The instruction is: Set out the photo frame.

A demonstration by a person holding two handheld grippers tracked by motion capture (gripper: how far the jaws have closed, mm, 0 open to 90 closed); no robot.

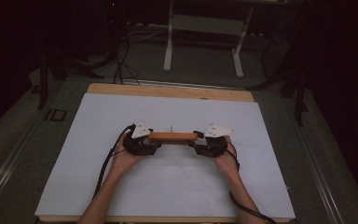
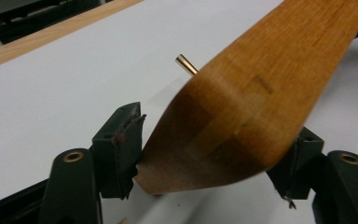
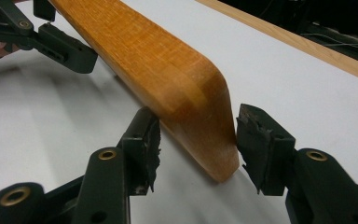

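Note:
A long orange-brown wooden board [image 1: 172,136] hangs level between my two grippers over the white sheet [image 1: 121,186]. My left gripper [image 1: 145,140] grips its left end; in the left gripper view both jaws press the rounded end of the board [image 2: 256,93], with the gripper [image 2: 219,128] shut on it. My right gripper [image 1: 201,142] holds the other end, and in the right gripper view its jaws pinch the board [image 3: 168,70] by its edges, with the gripper [image 3: 198,119] shut. A small brass pin [image 2: 185,64] stands just behind the board [image 1: 171,127].
The white sheet covers a wooden tabletop [image 1: 168,90] whose far edge shows. Beyond it stand a white table frame [image 1: 205,32] and cables on a dark floor. The left gripper [image 3: 51,42] appears at the board's far end in the right gripper view.

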